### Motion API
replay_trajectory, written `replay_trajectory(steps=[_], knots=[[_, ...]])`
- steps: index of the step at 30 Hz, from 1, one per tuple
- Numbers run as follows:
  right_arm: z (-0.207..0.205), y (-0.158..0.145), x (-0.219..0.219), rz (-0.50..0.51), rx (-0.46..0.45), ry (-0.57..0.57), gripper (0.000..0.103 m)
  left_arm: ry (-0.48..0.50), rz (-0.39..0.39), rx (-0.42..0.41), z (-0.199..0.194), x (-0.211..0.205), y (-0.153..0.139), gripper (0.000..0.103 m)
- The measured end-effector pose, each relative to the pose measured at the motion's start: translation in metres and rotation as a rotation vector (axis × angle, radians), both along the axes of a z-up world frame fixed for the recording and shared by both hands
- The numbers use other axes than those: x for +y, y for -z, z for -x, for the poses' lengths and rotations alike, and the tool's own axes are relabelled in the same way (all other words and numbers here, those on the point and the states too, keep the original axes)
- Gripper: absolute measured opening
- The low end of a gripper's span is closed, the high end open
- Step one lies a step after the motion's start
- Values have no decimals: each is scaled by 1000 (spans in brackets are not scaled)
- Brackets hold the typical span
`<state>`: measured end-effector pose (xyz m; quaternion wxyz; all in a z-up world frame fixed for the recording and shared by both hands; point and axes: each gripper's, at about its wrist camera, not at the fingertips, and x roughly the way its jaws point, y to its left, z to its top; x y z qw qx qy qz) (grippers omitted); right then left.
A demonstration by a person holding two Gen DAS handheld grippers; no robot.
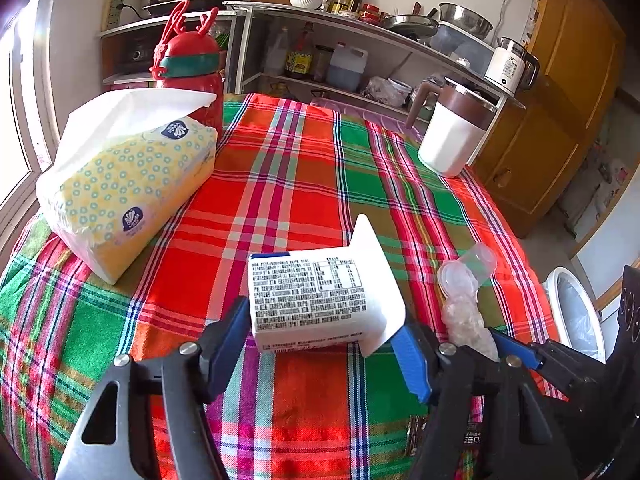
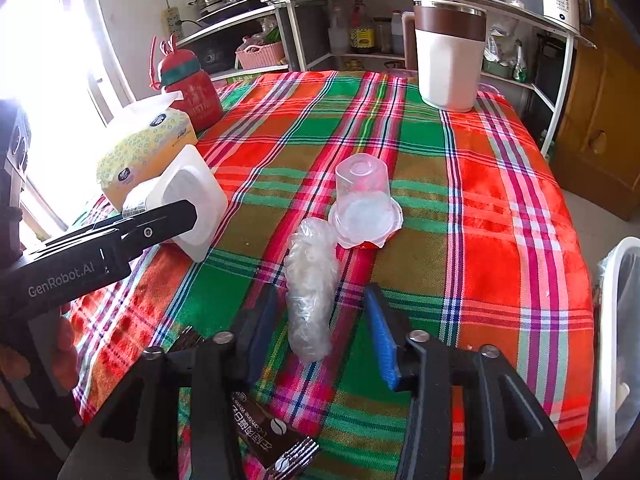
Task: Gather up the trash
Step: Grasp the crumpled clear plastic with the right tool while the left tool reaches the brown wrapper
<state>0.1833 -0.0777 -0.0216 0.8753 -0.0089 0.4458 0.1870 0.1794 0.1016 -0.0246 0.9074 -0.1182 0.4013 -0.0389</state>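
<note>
**Both grippers poised over trash on the plaid table**

At the far left of the table [image 1: 280, 184], covered in a red, green and white plaid cloth, a yellow tissue pack [image 1: 132, 184] lies with a white sheet standing out of its top. Just behind it stands a red bottle [image 1: 192, 76] with a green band and antler-shaped handles.

Near the front edge, left of centre, a white yogurt tub [image 1: 316, 300] lies on its side, printed label up, its open mouth turned to the right. The left gripper [image 1: 324, 344] straddles it: the blue pads sit on either side of the tub with the jaws moderately wide, and whether the pads actually press on it cannot be told from either view. In the right wrist view, that gripper's black finger crosses in front of the tub's rim.

Further right, a crumpled clear plastic wrap [image 2: 310, 284] lies lengthwise on the cloth. The right gripper [image 2: 320, 332] reaches over its near end, jaws partly closed; the wrap sits between the blue pads, with cloth visible on both sides, so the pads do not clamp it. Just beyond the wrap, a clear plastic cup [image 2: 364, 200] stands upside down, touching the wrap's far end. A dark coffee sachet [image 2: 268, 436] lies below the right gripper at the table's front edge.

At the back right stands a white jug [image 1: 452, 132] with a brown lid. Off the table's right side, a white bin [image 1: 576, 312] with a plastic liner sits on the floor
</note>
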Motion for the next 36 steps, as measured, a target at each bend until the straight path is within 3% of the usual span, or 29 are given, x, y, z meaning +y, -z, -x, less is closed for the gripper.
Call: replay_trajectory(steps=[6, 25, 36], knots=[[3, 0, 0, -5, -3, -8, 23, -6, 0, -13, 5, 2, -4, 70], [25, -17, -18, -42, -73, 45, 21, -2, -9, -54, 28, -4, -18, 68], [40, -32, -45, -89, -109, 97, 21, 49, -12, -99, 43, -27, -37, 68]])
